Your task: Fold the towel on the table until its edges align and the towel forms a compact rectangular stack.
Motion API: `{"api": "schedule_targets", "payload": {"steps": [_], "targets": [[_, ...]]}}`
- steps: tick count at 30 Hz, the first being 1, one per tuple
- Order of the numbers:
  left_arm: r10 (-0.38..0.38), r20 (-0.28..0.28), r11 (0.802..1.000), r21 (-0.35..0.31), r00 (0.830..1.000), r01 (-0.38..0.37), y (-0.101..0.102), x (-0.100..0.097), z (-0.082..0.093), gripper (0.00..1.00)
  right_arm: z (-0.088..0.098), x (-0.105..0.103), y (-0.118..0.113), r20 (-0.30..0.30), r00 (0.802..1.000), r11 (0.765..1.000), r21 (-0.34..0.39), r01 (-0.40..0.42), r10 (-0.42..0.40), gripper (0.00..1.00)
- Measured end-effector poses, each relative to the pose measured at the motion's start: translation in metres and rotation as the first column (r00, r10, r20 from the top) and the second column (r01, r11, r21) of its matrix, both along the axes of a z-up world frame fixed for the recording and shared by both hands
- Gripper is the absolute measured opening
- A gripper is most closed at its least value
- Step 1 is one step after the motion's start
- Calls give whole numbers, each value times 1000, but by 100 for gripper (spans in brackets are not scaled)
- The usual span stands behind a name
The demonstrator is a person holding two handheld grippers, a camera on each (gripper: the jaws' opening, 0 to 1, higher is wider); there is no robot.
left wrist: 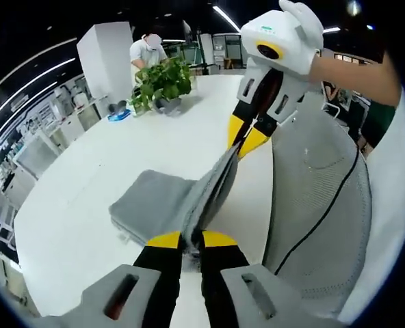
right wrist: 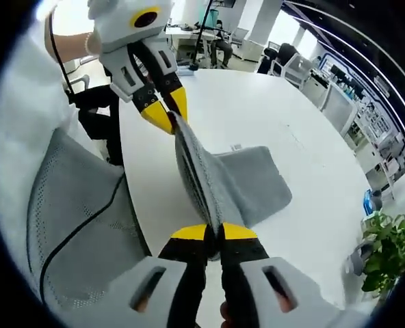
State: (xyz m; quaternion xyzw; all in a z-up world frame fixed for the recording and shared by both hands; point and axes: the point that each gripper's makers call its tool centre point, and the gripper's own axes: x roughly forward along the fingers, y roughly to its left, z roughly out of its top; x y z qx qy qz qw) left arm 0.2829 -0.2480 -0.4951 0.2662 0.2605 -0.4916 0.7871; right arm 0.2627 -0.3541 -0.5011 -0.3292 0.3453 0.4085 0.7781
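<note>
Left gripper (left wrist: pixel 191 239): in the left gripper view our yellow-tipped fingers (left wrist: pixel 163 240) rise from the bottom centre, clenched on one end of the towel's raised edge.
Right gripper (right wrist: pixel 214 231): in the right gripper view our fingers (right wrist: pixel 189 232) at bottom centre pinch the other end of that edge; in the left gripper view we see this gripper at upper right, tips closed on the cloth.
Towel (left wrist: pixel 154 201): grey, its gripped edge stretched taut between both grippers and lifted, the rest draping down to lie flat at the frame's centre on the tabletop; in the right gripper view the flat part spreads to the right of centre.
Tabletop (left wrist: pixel 86 198): white, rounded, running from centre to upper left.
Chair (left wrist: pixel 319 198): grey mesh back, at the right of the frame, beside the tabletop edge.
Potted plant (left wrist: pixel 161 82): green leaves, upper centre-left, well apart from the towel.
Person (left wrist: pixel 148 49): in white, standing behind the plant.
Hand (right wrist: pixel 69 44): holds the left gripper at upper left of the right gripper view.
</note>
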Motion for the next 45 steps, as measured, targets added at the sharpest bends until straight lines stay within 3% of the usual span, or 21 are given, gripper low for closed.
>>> {"api": "schedule_targets", "payload": {"steps": [7,20,34,45], "targets": [[13,22,1000,-15,1000,-13,-1,13,17,9,18,19,-2,43,999,1000,-4,-4,5,3],[64,64,998,-27,996,-63,-7,55,33,9,31,58,-7,110,994,999,-38,14,-10,3],[137,38,990,-27,990,-136,-10,103,18,9,23,103,-10,171,984,997,-53,54,-44,3],[185,27,983,-19,982,-184,-13,129,2,9,8,129,-13,155,984,996,-32,88,-82,3]]}}
